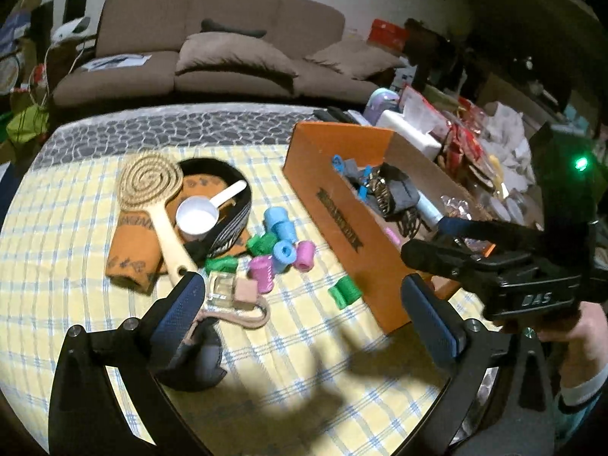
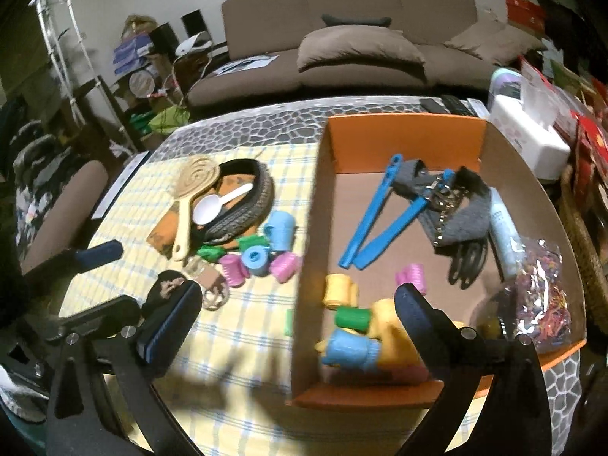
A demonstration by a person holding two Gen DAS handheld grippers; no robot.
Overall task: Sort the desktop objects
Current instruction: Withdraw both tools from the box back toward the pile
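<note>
An orange cardboard box [image 2: 406,131] stands on the right of the checked tablecloth [image 2: 243,342]; it holds blue tongs [image 2: 374,214], a grey pouch, a dark hair claw and several rollers [image 2: 351,347]. Its side shows in the left wrist view [image 1: 342,224]. A pile of blue, pink and green rollers [image 1: 281,252] lies left of the box, also in the right wrist view [image 2: 262,254]. My left gripper [image 1: 302,313] is open and empty above the cloth near a small glass bottle [image 1: 222,288]. My right gripper [image 2: 300,319] is open and empty over the box's near left wall.
A wooden spiral brush [image 1: 152,197], a white scoop [image 1: 201,214] in a dark round basket [image 1: 228,197] and an orange cloth [image 1: 131,254] lie left. A dark pouch [image 1: 197,361] sits near the left finger. Clutter and a tissue box [image 2: 528,138] crowd the right. A sofa [image 1: 228,38] stands behind.
</note>
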